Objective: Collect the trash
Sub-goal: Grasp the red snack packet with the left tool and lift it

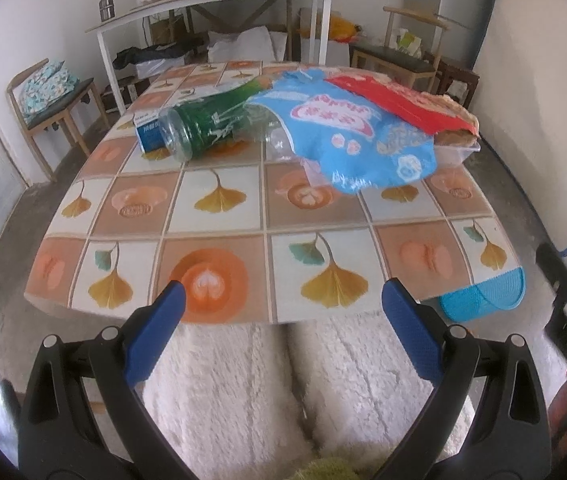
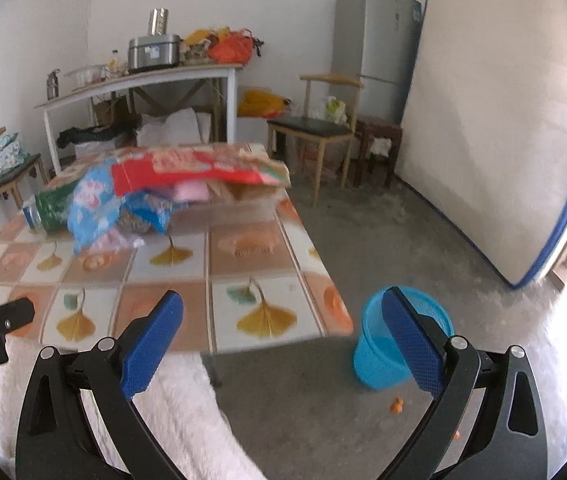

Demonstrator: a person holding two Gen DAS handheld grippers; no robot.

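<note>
Tiled-cloth surface (image 1: 223, 216) | green bottle (image 1: 211, 120), blue bag (image 1: 363, 140), red packet (image 1: 395, 104) piled far side | blue bin (image 2: 395, 344) on floor (image 2: 423, 248)

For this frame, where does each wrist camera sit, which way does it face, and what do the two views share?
Left wrist: on the left gripper, low at the table's near edge, facing across it to the green bottle and blue bag; its open fingers and the person's white-clad lap show.
Right wrist: on the right gripper, further right, angled over the table corner toward the blue bin on the floor; its open fingers and the lap show.
Shared: table, trash pile, bin, left gripper.
</note>
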